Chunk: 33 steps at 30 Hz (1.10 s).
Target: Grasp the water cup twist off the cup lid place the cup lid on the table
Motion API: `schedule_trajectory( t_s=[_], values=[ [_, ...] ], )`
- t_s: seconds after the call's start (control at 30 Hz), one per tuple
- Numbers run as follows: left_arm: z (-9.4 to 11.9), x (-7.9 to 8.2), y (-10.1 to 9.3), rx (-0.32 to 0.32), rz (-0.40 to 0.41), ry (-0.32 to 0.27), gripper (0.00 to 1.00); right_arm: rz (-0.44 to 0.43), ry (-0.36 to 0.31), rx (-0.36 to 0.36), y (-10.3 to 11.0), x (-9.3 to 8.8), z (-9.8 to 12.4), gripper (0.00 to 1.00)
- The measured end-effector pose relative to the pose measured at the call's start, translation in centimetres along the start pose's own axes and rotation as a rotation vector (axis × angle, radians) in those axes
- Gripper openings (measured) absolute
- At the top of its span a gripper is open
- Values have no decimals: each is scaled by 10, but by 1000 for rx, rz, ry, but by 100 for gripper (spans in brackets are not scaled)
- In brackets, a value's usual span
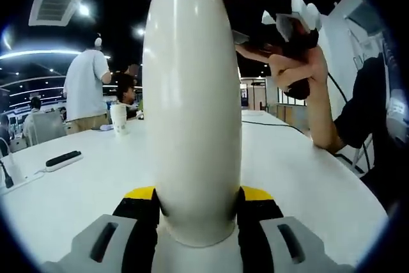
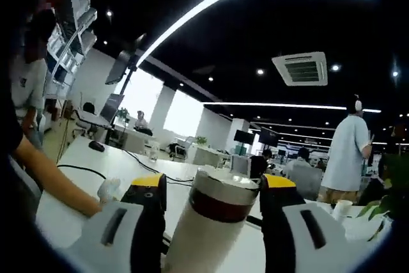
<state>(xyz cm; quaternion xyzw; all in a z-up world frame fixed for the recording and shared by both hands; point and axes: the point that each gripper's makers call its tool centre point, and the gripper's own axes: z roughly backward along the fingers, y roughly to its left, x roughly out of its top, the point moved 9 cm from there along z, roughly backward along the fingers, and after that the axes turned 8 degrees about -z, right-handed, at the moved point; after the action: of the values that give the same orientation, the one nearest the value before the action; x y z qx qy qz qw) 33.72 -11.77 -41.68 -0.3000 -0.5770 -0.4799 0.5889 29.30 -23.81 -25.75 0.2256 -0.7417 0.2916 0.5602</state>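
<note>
Between the yellow-tipped jaws of my left hand-held gripper I am pinching the lower body of the tall cream-white cylindrical water cup, its base resting just over the white counter and its long axis running straight up and away from me. Up at the far end, my right hand-held gripper is closing its jaws on either side of the silver-rimmed cup lid, looking along the cup from the top. Judging from this, the right one is nearer the lid and should be doing the twisting about that upright axis.
</note>
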Motion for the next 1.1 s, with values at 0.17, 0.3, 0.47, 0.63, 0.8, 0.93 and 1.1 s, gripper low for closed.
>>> schedule_trajectory(
  t_s=[0.17,0.3,0.47,0.63,0.8,0.93,1.1],
  values=[
    [-1,0,-2,0,-3,2,49,11,14,-25,-10,0,-4,53],
    [-1,1,-4,-1,-5,3,49,-136,39,5,-15,-6,-6,48],
    [-1,0,-3,-1,-4,4,49,-135,10,102,-22,-8,-7,48],
    [-1,1,-4,-3,-3,4,49,-172,-29,320,-37,-12,-12,48],
    [0,-1,2,-6,-3,2,49,-210,-26,535,-49,-15,-19,48],
    [0,-1,2,-6,-1,3,49,-226,-29,585,-53,-17,-24,48],
    [1,-1,4,-8,-6,1,49,-307,-2,495,-50,-21,-17,49]
  ],
)
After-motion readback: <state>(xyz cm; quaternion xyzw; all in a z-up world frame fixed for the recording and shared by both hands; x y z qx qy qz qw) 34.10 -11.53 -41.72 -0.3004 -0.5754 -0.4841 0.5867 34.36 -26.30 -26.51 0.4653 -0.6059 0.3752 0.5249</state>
